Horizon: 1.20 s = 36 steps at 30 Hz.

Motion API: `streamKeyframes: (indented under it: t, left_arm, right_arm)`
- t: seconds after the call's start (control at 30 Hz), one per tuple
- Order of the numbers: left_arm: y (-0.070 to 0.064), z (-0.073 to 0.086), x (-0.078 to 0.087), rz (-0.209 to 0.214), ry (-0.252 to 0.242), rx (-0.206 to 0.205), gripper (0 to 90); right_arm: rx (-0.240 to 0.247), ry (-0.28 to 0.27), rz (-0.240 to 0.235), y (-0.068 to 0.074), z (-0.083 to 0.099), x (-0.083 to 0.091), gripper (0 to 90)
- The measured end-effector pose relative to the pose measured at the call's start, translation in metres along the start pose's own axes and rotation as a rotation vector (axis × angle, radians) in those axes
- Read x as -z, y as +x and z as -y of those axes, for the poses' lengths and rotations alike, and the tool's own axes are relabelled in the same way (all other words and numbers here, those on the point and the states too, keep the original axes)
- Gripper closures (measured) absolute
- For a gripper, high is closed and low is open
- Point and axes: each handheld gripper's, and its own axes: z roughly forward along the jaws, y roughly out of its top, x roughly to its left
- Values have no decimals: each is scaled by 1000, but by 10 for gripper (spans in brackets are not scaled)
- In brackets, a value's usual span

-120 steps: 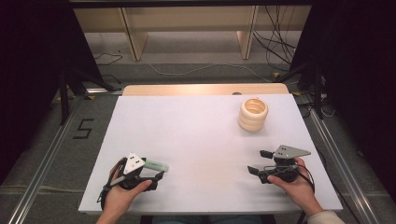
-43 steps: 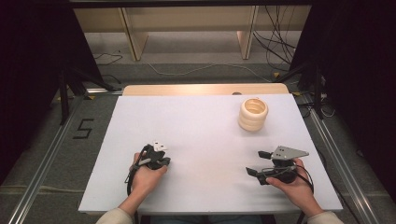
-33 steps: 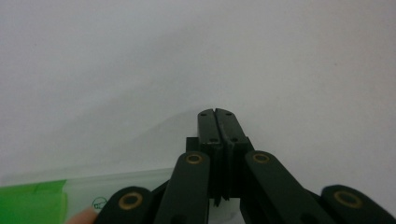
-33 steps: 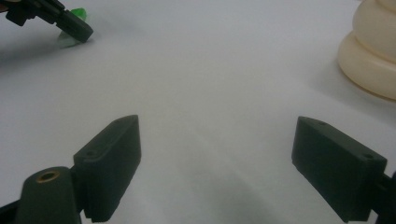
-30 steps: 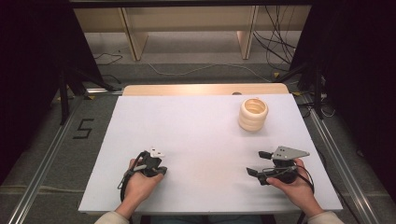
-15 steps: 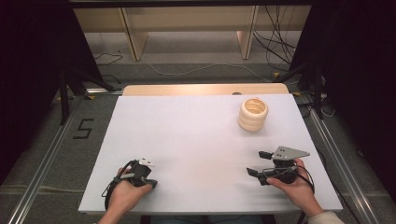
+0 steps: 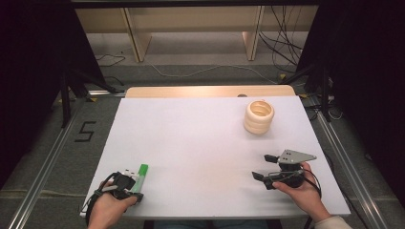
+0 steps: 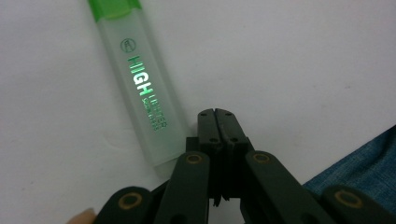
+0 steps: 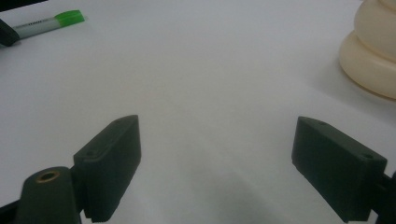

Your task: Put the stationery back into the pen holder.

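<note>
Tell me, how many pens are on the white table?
1. A green highlighter lies flat near the table's front left corner, right beside the left gripper, whose jaws are shut and empty. None lies by the cream ribbed holder.

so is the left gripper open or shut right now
Shut, on nothing. In the left gripper view the left gripper has its two jaws pressed flat together, and the highlighter lies on the table beside them, not between them.
</note>
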Motion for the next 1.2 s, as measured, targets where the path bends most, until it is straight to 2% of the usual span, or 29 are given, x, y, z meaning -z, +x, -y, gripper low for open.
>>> streamKeyframes:
  t: [0.23,0.27,0.3,0.33,0.37,0.4,0.43,0.47,0.5,0.53,0.57,0.6,0.7,0.83,1.0,1.2]
  left_arm:
    - [-1,-1,0,-13,7,-18,893]
    - [-3,-2,1,-9,7,-21,840]
    - [-4,-4,3,-11,-5,-19,840]
    - [-5,-6,6,-16,-16,-25,776]
    - [-6,-9,9,-28,-31,-26,776]
    - [-6,-13,12,-44,-45,-18,680]
    - [-5,-16,15,-63,-56,-13,680]
    - [-4,-19,16,-84,-63,-5,572]
    - [-2,-22,17,-111,-66,6,513]
    - [0,-25,16,-134,-51,17,513]
    - [3,-28,14,-154,-30,30,449]
    - [6,-32,12,-163,-9,49,344]
    - [14,-42,3,-179,2,99,331]
    - [22,-54,-5,-154,46,138,328]
    - [25,-63,-9,-153,113,171,356]
    - [23,-65,-14,-145,141,193,400]
  right_arm:
    - [-1,1,-1,0,0,0,166]
    - [-2,0,0,0,0,0,167]
    - [-2,0,0,0,0,0,167]
    - [-2,0,1,0,-1,0,167]
    - [-2,0,1,0,-1,0,167]
    - [-3,2,1,0,-1,0,167]
    - [-3,2,1,0,-1,0,167]
    - [-5,0,0,0,-1,0,167]
    - [0,-3,0,0,-1,-1,167]
    - [0,-3,0,0,-1,-1,167]
    - [0,-3,0,0,-1,-1,167]
    - [1,-3,0,0,-1,-1,167]
    - [1,-1,1,0,-1,-1,167]
    - [0,-7,-1,-1,-1,-2,167]
    - [2,-4,-1,-1,-1,-1,167]
    - [-1,-4,-1,-1,-2,-1,167]
